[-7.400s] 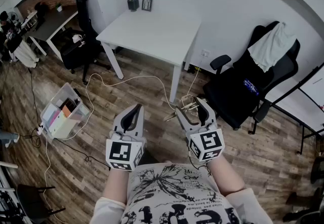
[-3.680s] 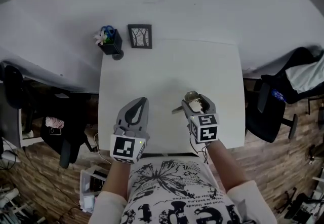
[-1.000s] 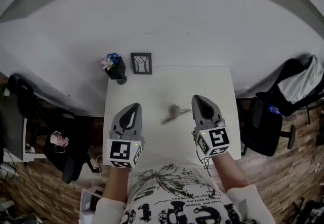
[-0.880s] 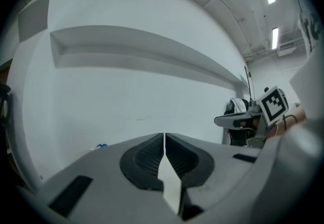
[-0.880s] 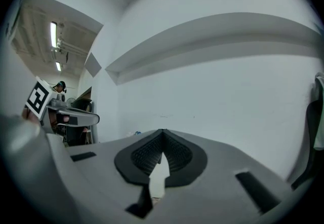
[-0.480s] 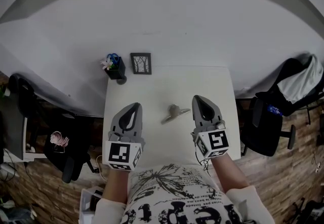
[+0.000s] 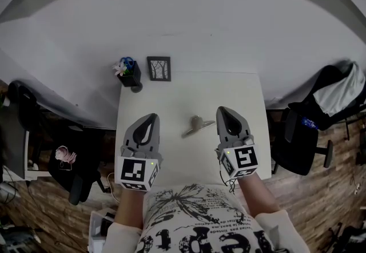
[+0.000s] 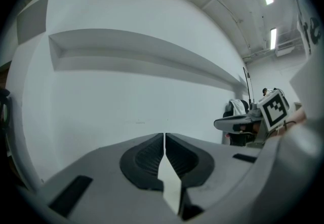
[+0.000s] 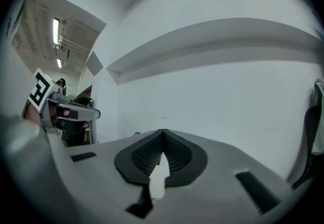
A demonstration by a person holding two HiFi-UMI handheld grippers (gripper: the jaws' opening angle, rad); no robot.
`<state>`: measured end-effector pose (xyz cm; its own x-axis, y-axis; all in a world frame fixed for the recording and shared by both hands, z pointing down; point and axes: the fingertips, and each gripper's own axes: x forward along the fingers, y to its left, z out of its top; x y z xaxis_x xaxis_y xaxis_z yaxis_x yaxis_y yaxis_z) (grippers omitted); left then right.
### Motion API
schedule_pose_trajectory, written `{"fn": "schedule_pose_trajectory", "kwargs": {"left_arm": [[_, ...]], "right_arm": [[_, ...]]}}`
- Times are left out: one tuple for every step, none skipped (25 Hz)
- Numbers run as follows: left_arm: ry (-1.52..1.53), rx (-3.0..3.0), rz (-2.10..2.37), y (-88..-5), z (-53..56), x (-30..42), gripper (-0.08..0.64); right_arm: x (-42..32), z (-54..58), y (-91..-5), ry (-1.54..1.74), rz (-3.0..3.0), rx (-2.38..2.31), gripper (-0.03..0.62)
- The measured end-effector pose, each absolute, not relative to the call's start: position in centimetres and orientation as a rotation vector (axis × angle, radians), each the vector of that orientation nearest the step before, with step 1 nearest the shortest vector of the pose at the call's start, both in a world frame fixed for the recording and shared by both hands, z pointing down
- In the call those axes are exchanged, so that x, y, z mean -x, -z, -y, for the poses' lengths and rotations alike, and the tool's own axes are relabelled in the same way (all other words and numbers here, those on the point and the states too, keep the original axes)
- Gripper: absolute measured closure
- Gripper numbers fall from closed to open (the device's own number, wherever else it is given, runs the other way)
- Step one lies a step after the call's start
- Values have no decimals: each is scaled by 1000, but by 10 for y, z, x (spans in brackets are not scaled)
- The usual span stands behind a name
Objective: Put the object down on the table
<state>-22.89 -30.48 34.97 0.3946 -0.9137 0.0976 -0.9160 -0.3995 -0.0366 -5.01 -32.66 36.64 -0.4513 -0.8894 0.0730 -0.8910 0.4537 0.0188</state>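
Note:
A small metal object (image 7: 196, 125) with a long handle lies on the white table (image 7: 189, 97), between the two grippers. My left gripper (image 7: 147, 122) hovers over the table's near left part, jaws shut and empty. My right gripper (image 7: 226, 115) is to the right of the object, apart from it, jaws shut with nothing between them. In the left gripper view the left gripper (image 8: 164, 137) points at a white wall, pads together. The right gripper view shows the right gripper (image 9: 162, 133) likewise shut, facing the wall.
A small framed picture (image 7: 159, 68) and a dark pot with pens and flowers (image 7: 129, 74) stand at the table's far left edge against the wall. A black office chair (image 7: 303, 131) with a light garment is to the right. Another chair (image 7: 68, 160) stands at left.
The object lay on the table a second ago as now. Both grippers barely shifted. Earlier, the right gripper carried the object to the table.

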Motion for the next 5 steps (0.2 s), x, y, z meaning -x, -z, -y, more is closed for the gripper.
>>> {"fn": "schedule_pose_trajectory", "kwargs": {"left_arm": [[-161, -2602, 1713, -349, 306, 230, 548], [-164, -2601, 1717, -349, 307, 232, 548], [-165, -2600, 1722, -349, 308, 233, 548], [-166, -2600, 1727, -348, 309, 234, 548], [-165, -2599, 1731, -347, 311, 236, 548]], "right_arm": [[50, 327, -365, -23, 2616, -1606, 601], [50, 328, -364, -10, 2613, -1608, 601], [50, 329, -364, 2, 2606, -1609, 601], [50, 330, -364, 13, 2598, -1609, 601], [51, 331, -363, 23, 2589, -1609, 601]]}}
